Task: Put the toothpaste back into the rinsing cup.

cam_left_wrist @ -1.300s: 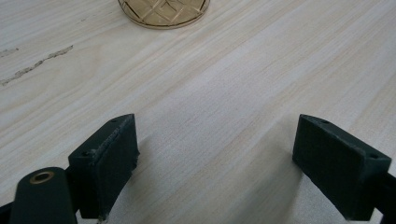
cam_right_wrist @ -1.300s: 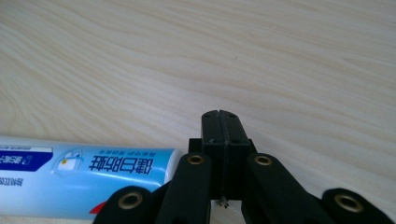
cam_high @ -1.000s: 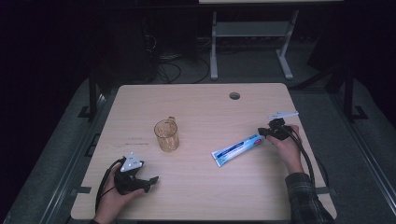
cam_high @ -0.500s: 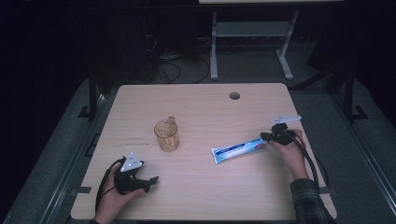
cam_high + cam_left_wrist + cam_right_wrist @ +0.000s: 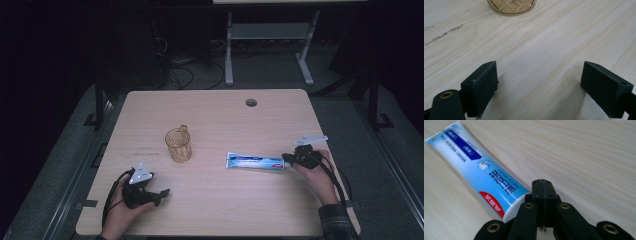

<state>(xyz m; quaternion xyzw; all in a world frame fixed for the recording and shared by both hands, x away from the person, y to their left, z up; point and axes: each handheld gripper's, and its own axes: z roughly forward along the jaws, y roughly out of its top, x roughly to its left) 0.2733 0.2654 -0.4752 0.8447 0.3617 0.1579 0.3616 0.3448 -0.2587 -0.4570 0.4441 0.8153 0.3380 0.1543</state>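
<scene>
Toothpaste tube (image 5: 481, 172) cap behind tool (image 5: 542, 185)

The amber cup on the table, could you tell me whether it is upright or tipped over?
Upright: the amber cup stands on its base on the table, rim upward.

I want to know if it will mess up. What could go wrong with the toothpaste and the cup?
1. The right claw is shut and only beside the toothpaste tube's cap end, not around it, so pushing may spin the tube or make it slide away.
2. The amber cup stands upright left of the tube; a hard shove that way might knock it over.
3. The left claw rests open near the cup and could bump it.
</scene>
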